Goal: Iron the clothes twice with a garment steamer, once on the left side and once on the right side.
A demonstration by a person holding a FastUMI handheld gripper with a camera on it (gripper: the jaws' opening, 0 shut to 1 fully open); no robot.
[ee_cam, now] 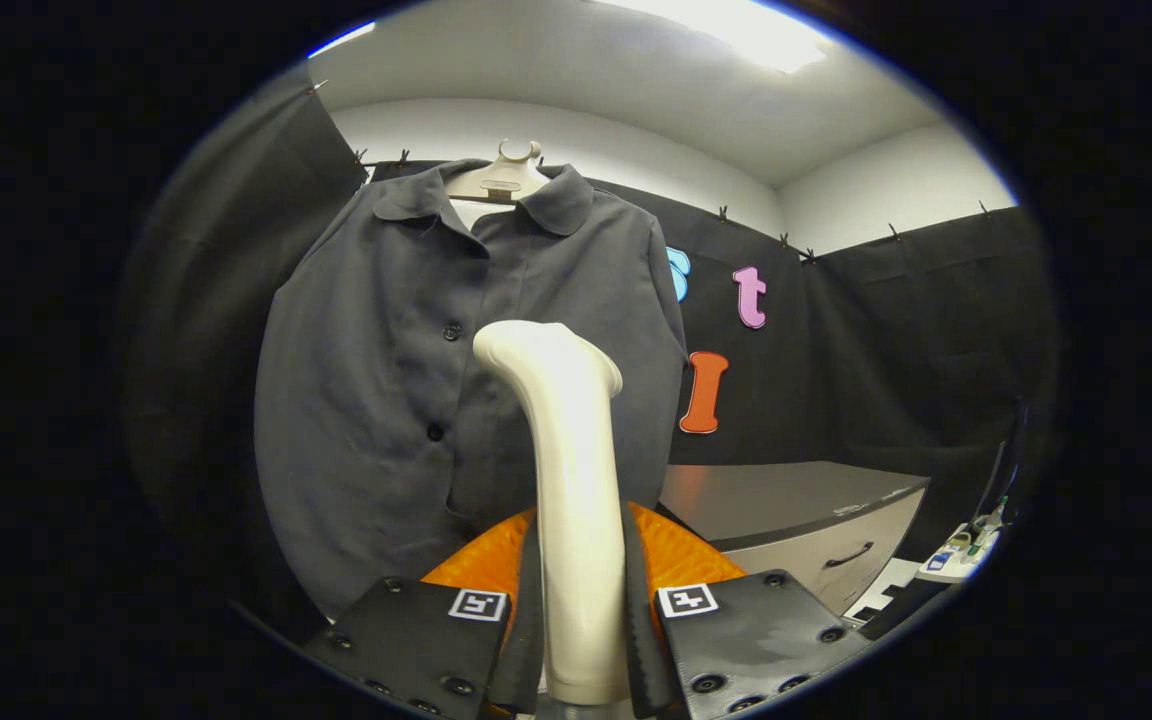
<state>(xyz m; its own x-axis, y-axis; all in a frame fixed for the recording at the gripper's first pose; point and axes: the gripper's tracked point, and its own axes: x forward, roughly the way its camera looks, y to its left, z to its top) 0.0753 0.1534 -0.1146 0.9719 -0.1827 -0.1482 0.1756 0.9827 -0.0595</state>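
The dark grey button-front shirt [406,400] is the largest thing here, hanging on a pale hanger [504,178] against the booth's black wall at about twelve to ten o'clock from the fingers. It hangs full length with the front facing outward, which leaves both halves of the front open to a steamer pass. Its collar lies spread, and two dark buttons run down the placket.

At about two o'clock, beyond the fingers and well apart from the shirt, stands a grey cabinet [816,525] with a drawer handle; some small items sit further off at three o'clock, too small to name.

The white garment steamer [568,480] rises straight up at twelve o'clock between the fingers, its handle upright and its head bent toward the shirt near the lower button. Held by the handle, the head can face the cloth, though whether it touches the fabric I cannot tell.

The gripper [581,620] has its two fingers closed against either side of the steamer's handle, clamping it. The head sits about on the placket, so neither side looks favoured yet; I judge a side pass comes next.
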